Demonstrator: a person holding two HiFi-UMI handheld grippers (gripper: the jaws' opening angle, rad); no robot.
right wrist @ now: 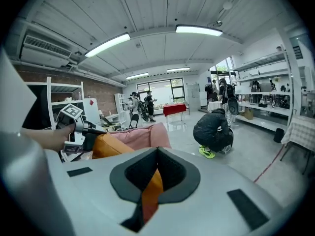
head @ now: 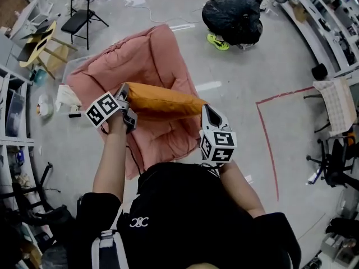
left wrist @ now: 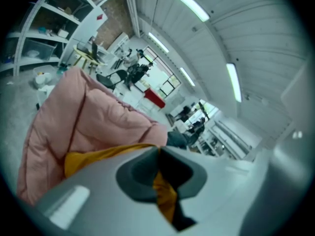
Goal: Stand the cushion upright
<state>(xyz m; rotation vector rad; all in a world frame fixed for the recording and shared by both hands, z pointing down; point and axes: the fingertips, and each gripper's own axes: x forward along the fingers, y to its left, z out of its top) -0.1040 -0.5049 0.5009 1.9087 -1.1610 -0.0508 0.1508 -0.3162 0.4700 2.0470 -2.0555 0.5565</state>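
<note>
I carry the orange cushion (head: 162,102) in the air over the pink padded seat (head: 147,49), its long side level. The left tool (head: 127,104) and right tool (head: 208,115) are both closed, each pinching one end. Next, I think, I must lower it and rest it on its edge.

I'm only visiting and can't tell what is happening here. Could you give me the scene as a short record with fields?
held: cushion, orange, lying level, not yet upright
left gripper: shut on one end of it
right gripper: shut on the other end
beneath: pink seat on the floor
behind: crouching person, folding chair
</note>
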